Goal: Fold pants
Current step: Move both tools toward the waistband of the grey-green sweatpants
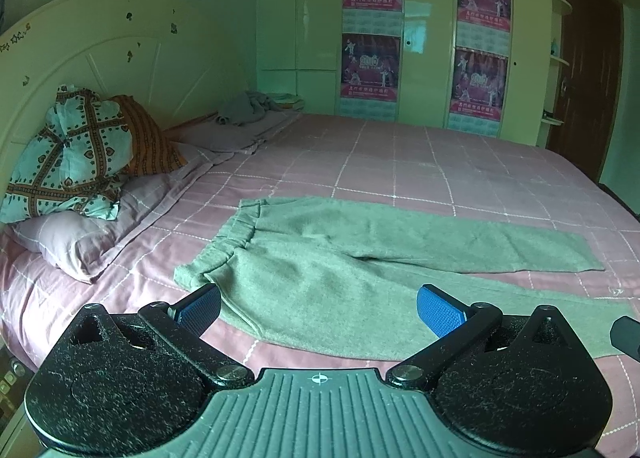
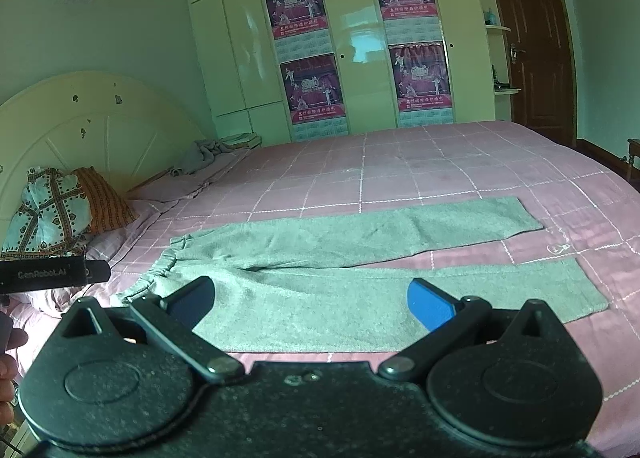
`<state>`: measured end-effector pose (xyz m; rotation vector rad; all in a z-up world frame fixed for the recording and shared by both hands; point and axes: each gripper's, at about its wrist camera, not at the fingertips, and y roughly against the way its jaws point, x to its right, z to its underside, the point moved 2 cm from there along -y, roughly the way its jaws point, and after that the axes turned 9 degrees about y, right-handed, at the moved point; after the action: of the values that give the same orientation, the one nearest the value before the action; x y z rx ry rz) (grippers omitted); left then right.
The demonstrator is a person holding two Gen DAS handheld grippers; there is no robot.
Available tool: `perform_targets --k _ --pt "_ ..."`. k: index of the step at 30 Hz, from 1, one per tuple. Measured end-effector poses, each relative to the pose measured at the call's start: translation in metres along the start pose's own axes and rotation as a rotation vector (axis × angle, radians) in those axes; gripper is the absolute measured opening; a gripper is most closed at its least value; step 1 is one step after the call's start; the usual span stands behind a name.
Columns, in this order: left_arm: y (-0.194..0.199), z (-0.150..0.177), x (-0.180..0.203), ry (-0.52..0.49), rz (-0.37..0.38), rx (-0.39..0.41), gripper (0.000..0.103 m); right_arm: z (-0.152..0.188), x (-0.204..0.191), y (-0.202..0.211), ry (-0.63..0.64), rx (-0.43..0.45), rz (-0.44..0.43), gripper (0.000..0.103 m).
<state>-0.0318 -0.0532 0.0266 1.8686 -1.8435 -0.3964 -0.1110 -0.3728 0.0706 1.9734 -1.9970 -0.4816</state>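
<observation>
A pair of grey-green pants (image 1: 340, 258) lies flat on the pink checked bed (image 1: 440, 166), waistband to the left, both legs spread out to the right. My left gripper (image 1: 318, 310) is open and empty, held above the near side of the pants by the waist. In the right wrist view the pants (image 2: 340, 282) show full length. My right gripper (image 2: 310, 304) is open and empty, above the near leg. The left gripper's body (image 2: 52, 274) shows at the left edge of the right wrist view.
Pillows and a patterned bundle (image 1: 68, 154) lie by the headboard (image 1: 100, 58). A crumpled grey cloth (image 1: 244, 108) sits at the far corner. Wardrobe doors with posters (image 1: 372, 30) stand behind the bed. A dark door (image 2: 532, 46) is at the right.
</observation>
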Motion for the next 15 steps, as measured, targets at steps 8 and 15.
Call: perform_targets --k 8,15 --pt "-0.009 -0.005 -0.003 -0.001 -0.012 0.004 0.103 -0.008 -0.007 -0.01 0.022 0.008 -0.004 0.103" --pt "-0.018 -0.006 -0.006 -0.002 -0.012 -0.001 0.103 -0.005 -0.009 -0.017 -0.005 -0.052 -0.006 0.103"
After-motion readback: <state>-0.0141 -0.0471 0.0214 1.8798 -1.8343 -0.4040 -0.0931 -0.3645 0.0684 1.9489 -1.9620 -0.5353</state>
